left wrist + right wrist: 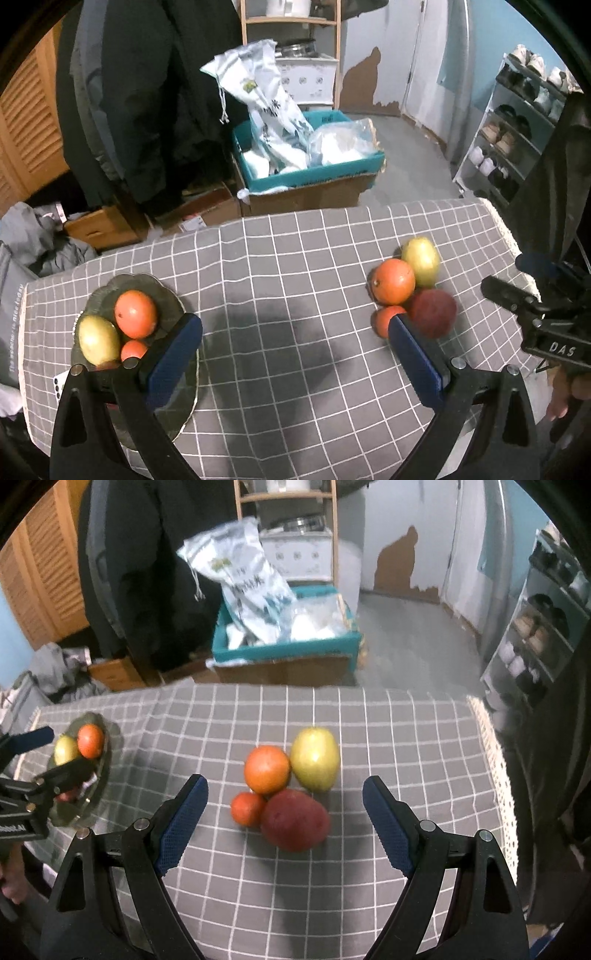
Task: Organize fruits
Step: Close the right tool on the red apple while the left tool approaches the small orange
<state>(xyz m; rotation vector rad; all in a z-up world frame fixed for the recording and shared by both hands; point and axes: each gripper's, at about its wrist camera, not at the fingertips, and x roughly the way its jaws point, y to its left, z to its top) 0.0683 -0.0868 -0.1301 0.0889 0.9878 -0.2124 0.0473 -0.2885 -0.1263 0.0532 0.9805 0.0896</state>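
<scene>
Right gripper (284,797) wide, holding nothing, over the loose pile (286,790) — four fruits on the cloth. Left gripper (295,336) also wide, empty. Plate (110,291) holds roughly half — rest unsorted.

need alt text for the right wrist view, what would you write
Four fruits sit clustered on a grey checked tablecloth ahead of the open right gripper: a large orange, a yellow-green fruit, a small orange and a dark red fruit. At far left, the left gripper hangs over a plate already holding fruit.
</scene>
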